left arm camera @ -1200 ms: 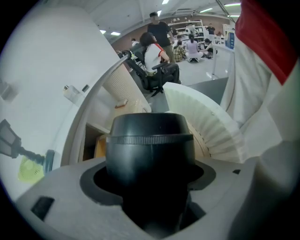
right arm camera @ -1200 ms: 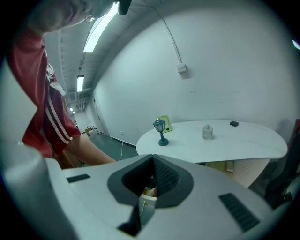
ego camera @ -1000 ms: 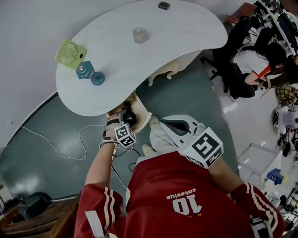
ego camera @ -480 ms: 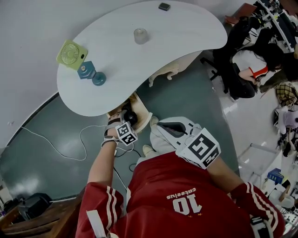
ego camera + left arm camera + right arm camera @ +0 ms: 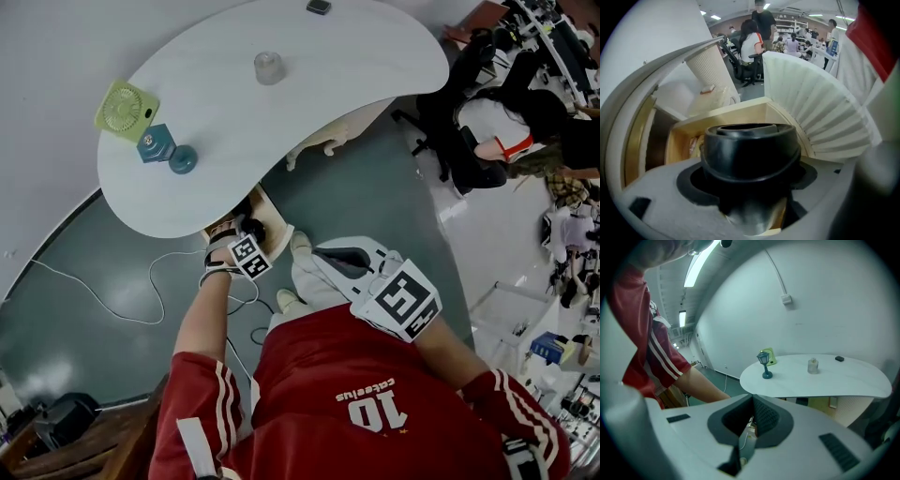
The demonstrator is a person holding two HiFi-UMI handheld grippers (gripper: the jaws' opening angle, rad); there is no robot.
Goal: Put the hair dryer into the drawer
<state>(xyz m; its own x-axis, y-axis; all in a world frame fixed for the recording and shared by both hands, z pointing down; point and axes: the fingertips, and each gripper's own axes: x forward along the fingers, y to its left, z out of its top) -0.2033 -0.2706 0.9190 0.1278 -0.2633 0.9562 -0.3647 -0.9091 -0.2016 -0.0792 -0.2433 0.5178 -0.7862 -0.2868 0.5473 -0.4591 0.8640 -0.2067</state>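
The black hair dryer [image 5: 254,226] is held over the open wooden drawer [image 5: 273,208] under the white table's near edge. My left gripper [image 5: 242,238] is shut on it. In the left gripper view the hair dryer's round black end [image 5: 750,150] fills the space between the jaws of my left gripper [image 5: 750,185], with the drawer's pale wooden inside [image 5: 740,112] just behind it. My right gripper [image 5: 324,255] hangs in front of the person's body, right of the drawer. In its own view my right gripper [image 5: 749,423] is shut with nothing in it.
On the curved white table [image 5: 309,103] stand a green fan [image 5: 119,106], a small blue lamp [image 5: 159,148], a glass jar [image 5: 268,67] and a small dark object [image 5: 318,7]. A cable [image 5: 141,295] lies on the floor at left. People sit at desks [image 5: 511,122] at right.
The head view has shifted slightly. My left gripper keeps its hold on the hair dryer and stays at the drawer. The right gripper has drifted a little to the left.
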